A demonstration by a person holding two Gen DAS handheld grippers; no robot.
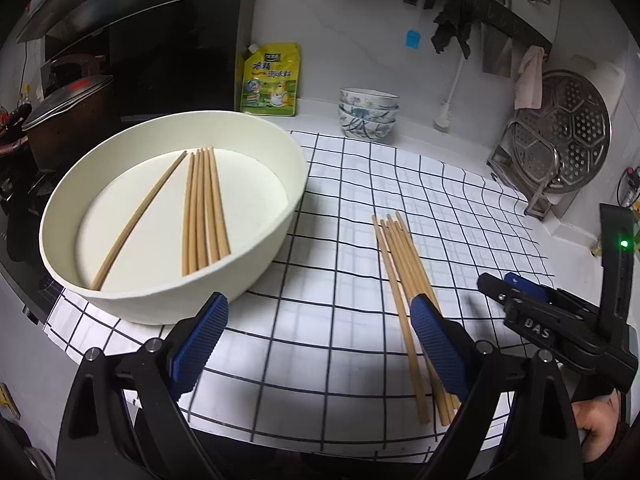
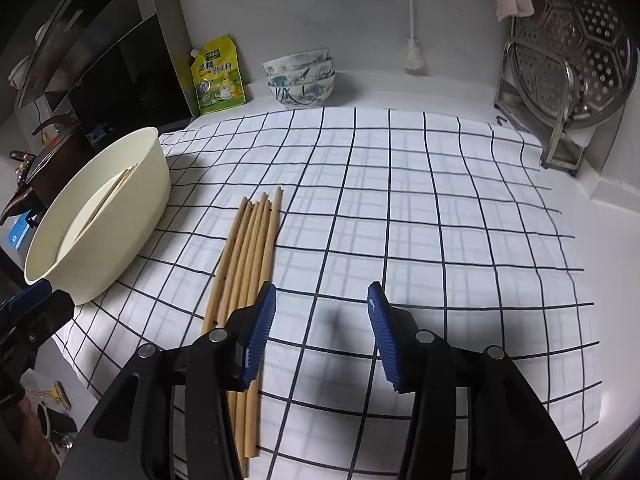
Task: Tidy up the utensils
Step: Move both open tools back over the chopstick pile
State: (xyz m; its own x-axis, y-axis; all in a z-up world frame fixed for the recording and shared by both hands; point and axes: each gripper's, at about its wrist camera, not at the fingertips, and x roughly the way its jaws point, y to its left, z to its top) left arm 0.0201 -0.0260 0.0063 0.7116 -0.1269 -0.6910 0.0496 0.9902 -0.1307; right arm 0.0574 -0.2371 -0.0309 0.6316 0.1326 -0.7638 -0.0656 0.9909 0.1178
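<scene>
Left view only — basin (image 1: 172, 292) holds chopsticks (image 1: 204, 208).

Your left tongs (image 1: 319, 310) are matte black plastic arms with round silver screws at the pivots, each tipped with a blue pad (image 1: 200, 344) of fine diamond texture. Your right tongs (image 2: 322, 296) match them, though their blue pads (image 2: 260, 336) are ribbed. From the left camera, that right tool shows white "DAS" lettering and a green light.
</scene>
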